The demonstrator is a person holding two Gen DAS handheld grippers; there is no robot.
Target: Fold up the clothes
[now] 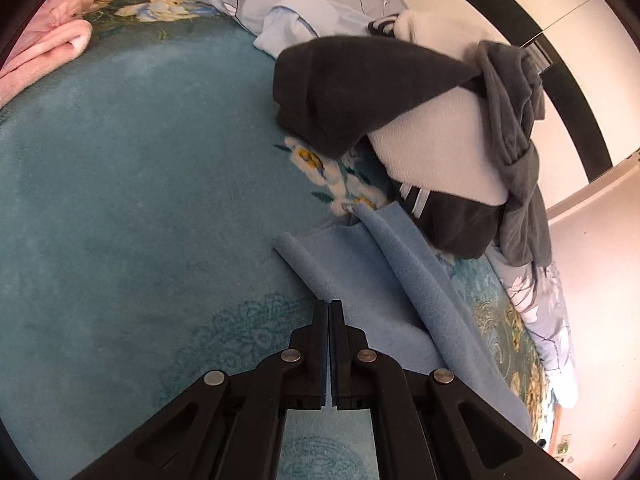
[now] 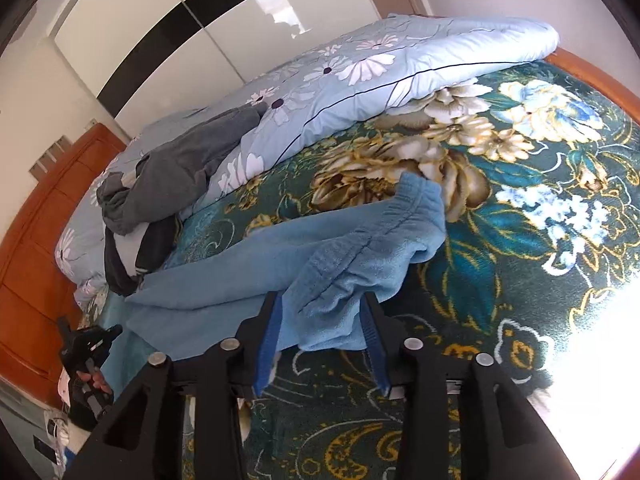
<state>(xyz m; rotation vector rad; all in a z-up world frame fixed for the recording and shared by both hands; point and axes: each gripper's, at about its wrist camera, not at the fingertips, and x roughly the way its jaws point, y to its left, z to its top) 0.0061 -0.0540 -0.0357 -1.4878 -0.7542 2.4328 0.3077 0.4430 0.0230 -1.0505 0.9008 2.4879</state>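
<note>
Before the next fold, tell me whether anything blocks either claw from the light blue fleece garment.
Nothing visible does. The left claw is shut at the edge of the light blue fleece garment, and the right claw has a bunched part of it between its jaws. The pile of dark grey and white clothes lies beyond.

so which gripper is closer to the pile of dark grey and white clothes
Left. The left gripper, shut on the light blue garment, sits just short of the pile. The right gripper has the garment's bunched waistband end between its jaws, farther from the pile.
</note>
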